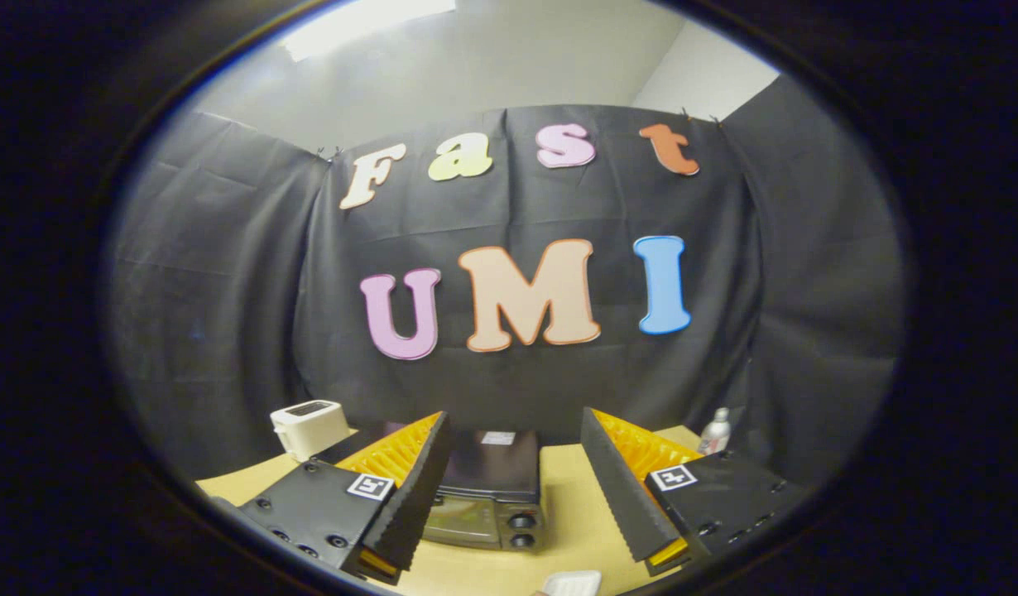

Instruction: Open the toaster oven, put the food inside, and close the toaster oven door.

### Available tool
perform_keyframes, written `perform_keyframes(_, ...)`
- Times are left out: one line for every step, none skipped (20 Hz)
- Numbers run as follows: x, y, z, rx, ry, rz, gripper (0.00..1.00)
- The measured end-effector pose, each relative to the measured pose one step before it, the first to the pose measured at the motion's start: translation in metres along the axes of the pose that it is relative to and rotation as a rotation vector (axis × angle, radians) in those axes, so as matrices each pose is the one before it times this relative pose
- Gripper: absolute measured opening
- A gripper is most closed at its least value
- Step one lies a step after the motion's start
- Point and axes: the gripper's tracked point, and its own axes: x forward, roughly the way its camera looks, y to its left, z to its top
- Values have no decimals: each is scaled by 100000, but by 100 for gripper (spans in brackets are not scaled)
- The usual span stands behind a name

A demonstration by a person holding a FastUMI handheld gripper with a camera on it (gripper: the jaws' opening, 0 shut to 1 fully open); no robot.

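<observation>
A black toaster oven (488,484) stands on the wooden table (571,513), just beyond my fingers and partly hidden by the left one. Its door looks closed, with two knobs (521,530) at its right side. My gripper (513,488) hangs above the table, open, with nothing between its fingers. A small white dish (573,583) peeks in near the table's front edge, below the fingers; what it holds is hidden.
A white pop-up toaster (309,426) sits at the back left of the table. A small bottle (714,430) stands at the back right near the booth's black cloth wall.
</observation>
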Motion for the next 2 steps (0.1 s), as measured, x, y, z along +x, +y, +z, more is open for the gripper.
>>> perform_keyframes(-377,-745,21,197,-163,-1500,96)
perform_keyframes(-449,-602,130,431,120,-867,96)
